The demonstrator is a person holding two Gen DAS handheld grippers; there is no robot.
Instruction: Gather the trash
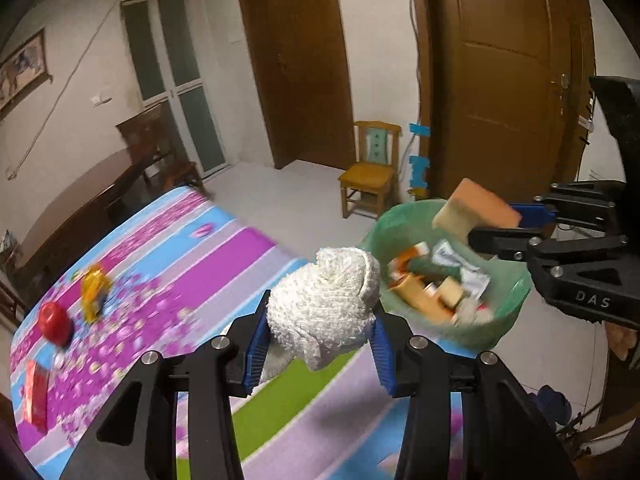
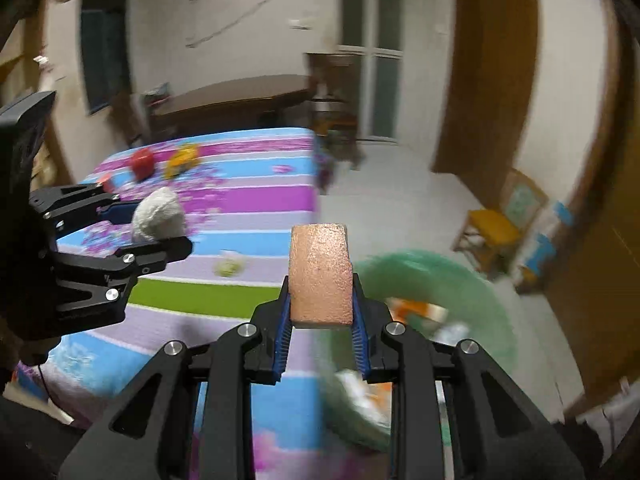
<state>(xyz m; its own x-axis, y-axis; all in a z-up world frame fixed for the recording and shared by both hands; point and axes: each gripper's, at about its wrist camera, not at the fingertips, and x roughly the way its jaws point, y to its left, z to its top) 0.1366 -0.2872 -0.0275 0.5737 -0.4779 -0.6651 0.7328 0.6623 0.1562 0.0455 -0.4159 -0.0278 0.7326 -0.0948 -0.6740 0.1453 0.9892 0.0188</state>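
- The bed (image 1: 224, 248), spread with a striped pink, blue, purple and green floral sheet, fills the lower left of both views; its near edge is cut off behind the gripper frames.
- The green plastic basin (image 1: 404, 220) sits on the floor just beside the bed's edge, already holding cartons and wrappers. In the right wrist view it is smeared by blur and its contents cannot be made out.
- The left gripper (image 1: 320, 340) points forward and downward over the bed's edge near the basin, its blue pads clenched on a white crumpled cloth ball (image 1: 326, 300) that bulges above the fingertips. The cloth's lower part is hidden between the jaws.
- The right gripper (image 2: 322, 304) tilts downward at the bed's edge, partly over the basin, its jaws clamped on both sides of an orange sponge block (image 2: 322, 272) that stands upright and sticks out past the tips. From the left wrist view this block hangs above the basin's far rim.
- Well apart on the far side of the sheet lie a red round object (image 1: 54, 322) and a yellow toy (image 1: 94, 290), both blurred.
- A red packet (image 1: 36, 396) lies near the sheet's left edge, too blurred to read.
- A small pale object (image 2: 229, 266) rests on the purple stripe; I cannot tell what it is.
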